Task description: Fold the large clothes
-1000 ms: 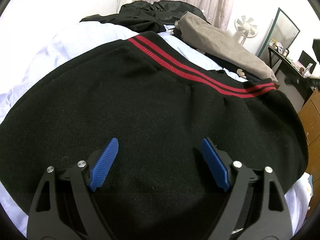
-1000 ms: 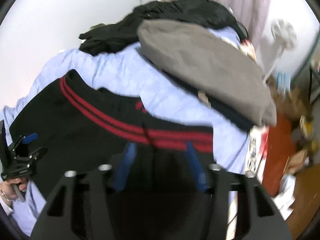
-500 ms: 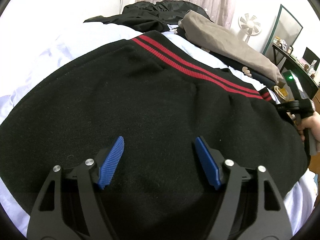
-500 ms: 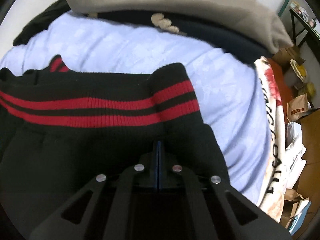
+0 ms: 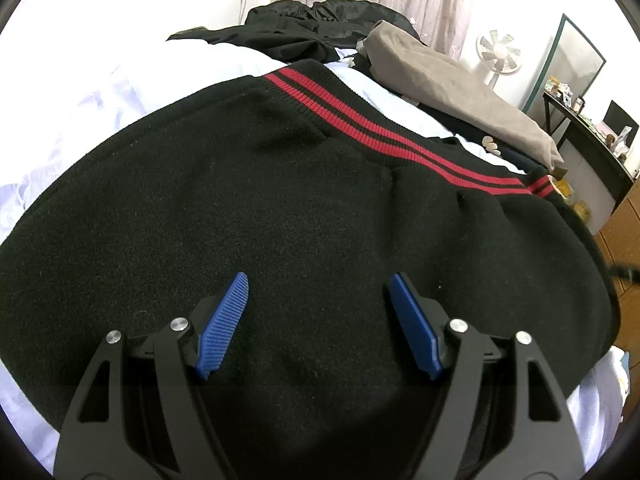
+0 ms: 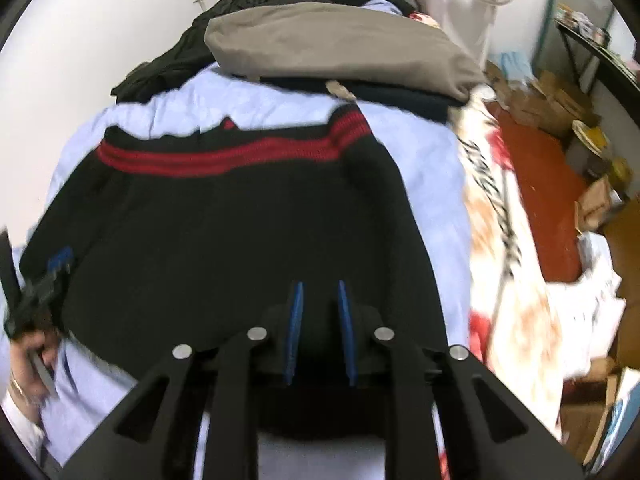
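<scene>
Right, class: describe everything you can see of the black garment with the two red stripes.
The black fleecy garment with two red stripes lies spread flat on the pale blue bedsheet. Its ribbed hem band carries the stripes along the far edge, with slight gathers below it. The open left gripper hovers over its near part; whether it touches is unclear. The right gripper, jaws slightly apart, is over the near edge, gripping nothing visible.
</scene>
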`<state>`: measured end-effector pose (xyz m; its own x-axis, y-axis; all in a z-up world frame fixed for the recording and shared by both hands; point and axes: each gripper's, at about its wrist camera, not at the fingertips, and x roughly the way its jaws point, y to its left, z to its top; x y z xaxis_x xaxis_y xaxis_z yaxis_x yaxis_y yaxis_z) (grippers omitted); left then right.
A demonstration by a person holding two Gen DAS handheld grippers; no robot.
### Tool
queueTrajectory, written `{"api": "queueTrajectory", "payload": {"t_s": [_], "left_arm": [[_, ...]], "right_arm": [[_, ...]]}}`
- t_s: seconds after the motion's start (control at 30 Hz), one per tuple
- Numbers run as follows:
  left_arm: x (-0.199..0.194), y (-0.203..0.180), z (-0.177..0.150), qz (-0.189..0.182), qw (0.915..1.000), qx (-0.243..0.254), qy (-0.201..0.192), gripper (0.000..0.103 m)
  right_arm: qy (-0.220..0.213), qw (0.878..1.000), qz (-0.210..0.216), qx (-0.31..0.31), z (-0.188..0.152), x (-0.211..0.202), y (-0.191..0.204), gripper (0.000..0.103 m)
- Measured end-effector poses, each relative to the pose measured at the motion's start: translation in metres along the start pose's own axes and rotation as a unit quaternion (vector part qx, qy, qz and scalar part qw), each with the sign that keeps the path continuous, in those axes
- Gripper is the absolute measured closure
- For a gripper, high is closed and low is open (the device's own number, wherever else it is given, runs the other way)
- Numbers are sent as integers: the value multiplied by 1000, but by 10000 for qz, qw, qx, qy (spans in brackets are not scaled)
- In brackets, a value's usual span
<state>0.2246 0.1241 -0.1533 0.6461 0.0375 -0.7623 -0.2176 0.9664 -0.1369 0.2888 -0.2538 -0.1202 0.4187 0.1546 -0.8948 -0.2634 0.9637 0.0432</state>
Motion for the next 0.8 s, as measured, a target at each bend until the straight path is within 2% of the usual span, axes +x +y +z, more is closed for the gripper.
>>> {"api": "queueTrajectory", "payload": {"t_s": [0.03, 0.1, 0.2, 0.33, 0.4, 0.47, 0.57, 0.63, 0.67, 0.8], "left_arm": [[0, 0, 0, 5, 10000, 4, 0, 31], [0, -1, 0, 22, 10000, 32, 2, 31], [1, 0, -1, 24, 10000, 61, 3, 31], [2, -1, -3, -1, 9999, 100, 30, 31], [3, -3, -5, 21, 9998, 203, 42, 31], [1, -3, -6, -33, 9996, 263, 36, 31], [-9, 7, -4, -386, 9992, 133, -23, 32], [-18, 13, -3, -582, 9981, 199, 38, 32], [-25, 16, -3, -634, 9976, 264, 69, 32], [-54, 32, 8, -549, 9971, 520, 83, 32]], "right_arm": [[208, 9998, -64, -42, -9, 10, -1, 83], [205, 9997, 49, 104, -21, 32, -6, 84], [185, 9995, 3, 266, -9, 56, -7, 84], [404, 9986, 56, 332, 9, 93, -6, 84], [483, 9984, 69, 279, 12, 95, -7, 84], [462, 9984, 197, 268, 11, 87, -11, 83], [173, 9971, 642, 369, 1, 56, -28, 82], [-135, 9935, 1049, 424, -10, 31, -38, 66], [-272, 9913, 1225, 388, -16, 19, -43, 54], [-616, 9892, 1333, -30, -43, -17, -59, 50]]}}
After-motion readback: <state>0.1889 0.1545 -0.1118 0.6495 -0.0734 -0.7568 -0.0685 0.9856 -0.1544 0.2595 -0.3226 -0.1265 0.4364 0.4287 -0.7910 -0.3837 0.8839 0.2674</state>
